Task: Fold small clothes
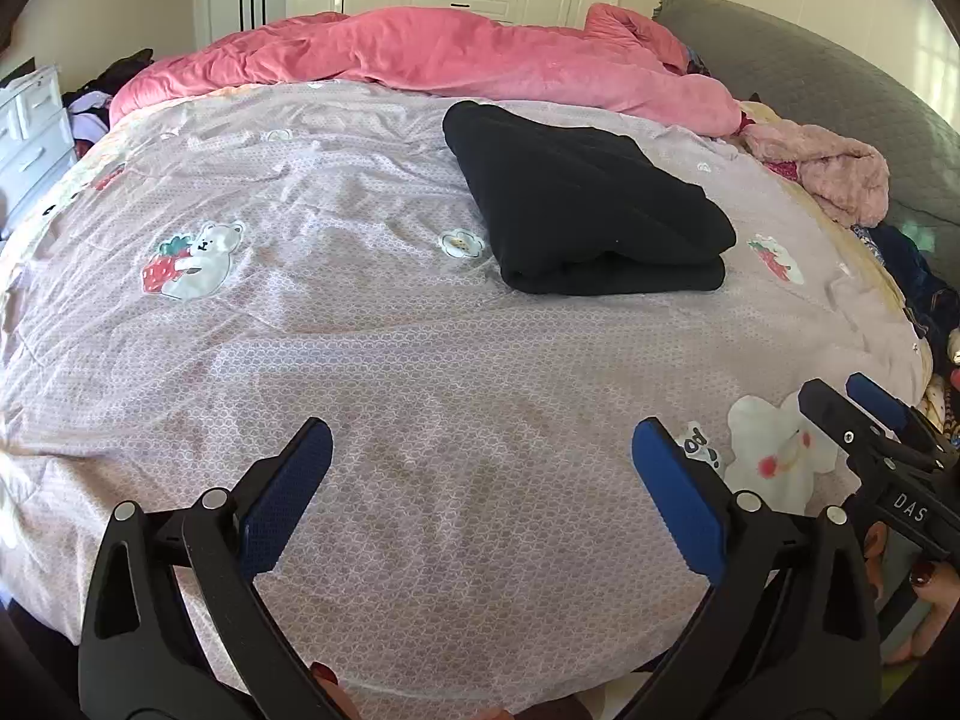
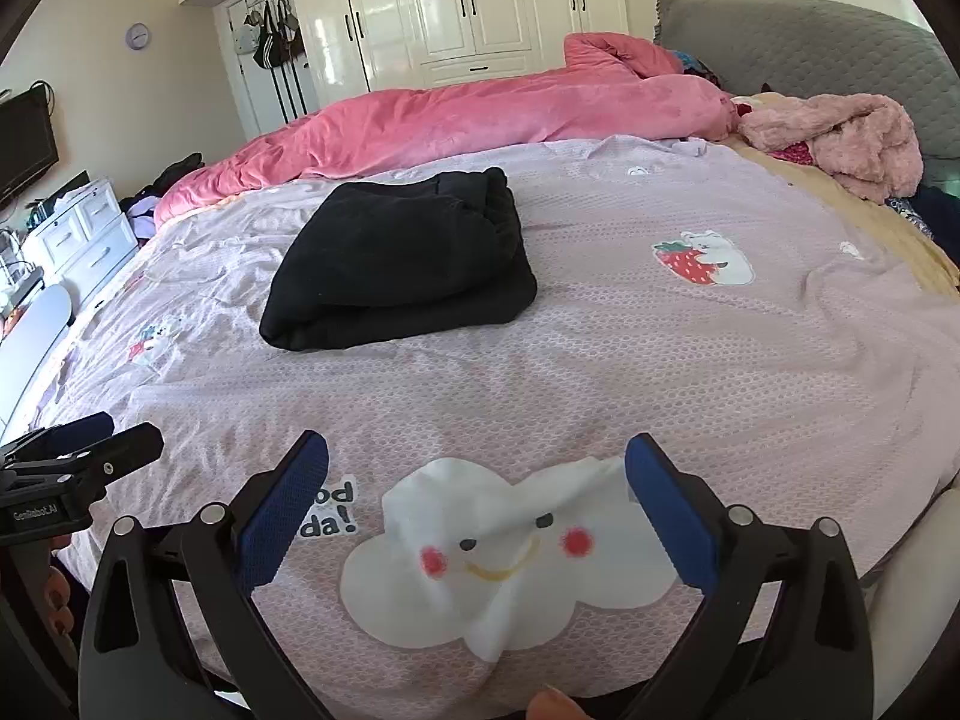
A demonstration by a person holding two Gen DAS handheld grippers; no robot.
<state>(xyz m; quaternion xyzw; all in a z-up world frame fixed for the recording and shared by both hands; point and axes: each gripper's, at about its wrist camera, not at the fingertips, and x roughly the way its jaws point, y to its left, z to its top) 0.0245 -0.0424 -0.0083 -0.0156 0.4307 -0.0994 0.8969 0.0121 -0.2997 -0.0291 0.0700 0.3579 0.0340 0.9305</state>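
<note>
A black garment (image 1: 585,204) (image 2: 405,261) lies folded into a thick bundle on the pale pink bedspread (image 1: 372,360) (image 2: 690,372), toward the far middle of the bed. My left gripper (image 1: 480,438) stands open near the bed's front edge, well short of the garment, nothing between its blue pads. My right gripper (image 2: 477,450) is open too, hovering over a white cloud print on the spread. Each gripper shows at the edge of the other's view: the right gripper (image 1: 864,396), the left gripper (image 2: 126,429).
A rumpled pink duvet (image 1: 456,60) (image 2: 480,108) runs along the far side. A fuzzy pink garment (image 1: 828,171) (image 2: 840,138) and dark clothes pile at the right by a grey headboard (image 1: 810,72). White drawers (image 2: 78,234) stand left; wardrobes (image 2: 468,6) behind.
</note>
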